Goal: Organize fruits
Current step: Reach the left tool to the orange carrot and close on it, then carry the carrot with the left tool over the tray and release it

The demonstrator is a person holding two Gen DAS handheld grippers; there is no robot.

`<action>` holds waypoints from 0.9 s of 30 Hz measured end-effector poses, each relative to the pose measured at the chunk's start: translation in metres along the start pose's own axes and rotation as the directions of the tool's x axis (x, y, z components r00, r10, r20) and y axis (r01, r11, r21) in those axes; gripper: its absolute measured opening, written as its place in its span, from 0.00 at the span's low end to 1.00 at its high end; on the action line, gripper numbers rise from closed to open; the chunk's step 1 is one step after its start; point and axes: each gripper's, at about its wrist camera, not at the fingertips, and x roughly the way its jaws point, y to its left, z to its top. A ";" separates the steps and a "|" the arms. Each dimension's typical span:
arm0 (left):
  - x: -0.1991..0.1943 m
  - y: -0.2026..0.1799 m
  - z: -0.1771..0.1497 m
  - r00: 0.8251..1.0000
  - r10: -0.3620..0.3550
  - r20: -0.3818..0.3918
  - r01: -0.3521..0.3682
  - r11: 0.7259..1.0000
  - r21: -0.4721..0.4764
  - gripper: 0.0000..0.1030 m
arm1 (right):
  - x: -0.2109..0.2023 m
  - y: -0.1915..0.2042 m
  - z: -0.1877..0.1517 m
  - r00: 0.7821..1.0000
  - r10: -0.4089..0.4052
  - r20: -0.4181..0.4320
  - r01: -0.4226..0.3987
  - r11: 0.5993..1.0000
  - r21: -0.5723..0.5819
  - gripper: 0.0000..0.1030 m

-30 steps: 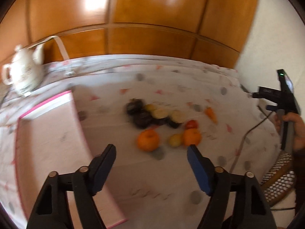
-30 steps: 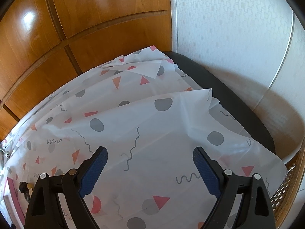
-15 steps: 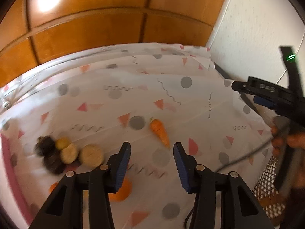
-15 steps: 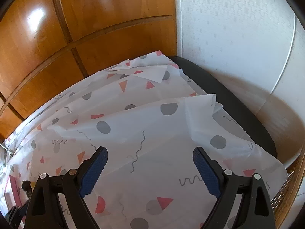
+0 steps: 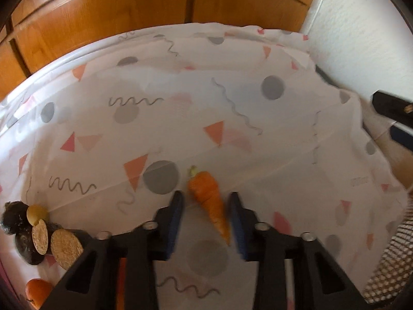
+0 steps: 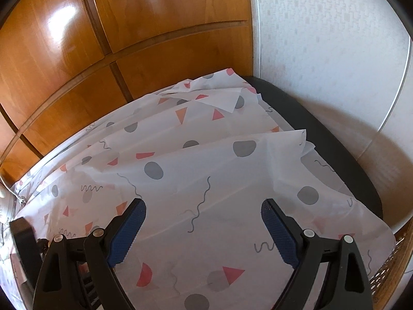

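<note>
Between our left gripper (image 5: 206, 213) jaws lies the small tapered orange carrot (image 5: 207, 196) on the patterned white tablecloth (image 5: 232, 118) — the jaws have just been closing around it, the right pad touching, the left with a sliver of gap. We judge it light, stiff and smooth; the thick shoulder near the stub gives surer hold than the slippery tip. Our right gripper (image 6: 204, 230) hangs wide open — nothing between its pads.

A white patterned cloth (image 6: 206, 170) with grey dots and pink triangles covers the worktop. Wooden panelling (image 6: 129, 25) runs from nine to twelve o'clock, a white wall (image 6: 322, 38) at two, a wicker basket (image 5: 387, 266) at four.
</note>
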 end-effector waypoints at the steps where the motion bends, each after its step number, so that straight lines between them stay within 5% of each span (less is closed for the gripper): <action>1: 0.000 0.000 -0.001 1.000 0.008 0.011 -0.008 1.000 0.004 0.25 | 0.001 0.000 0.000 1.000 0.000 -0.003 0.000 1.000 -0.002 0.90; 27: -0.090 0.064 -0.035 0.982 0.047 0.183 -0.017 0.987 -0.159 0.20 | 0.010 -0.009 -0.002 0.995 -0.091 -0.035 0.091 0.996 0.016 0.89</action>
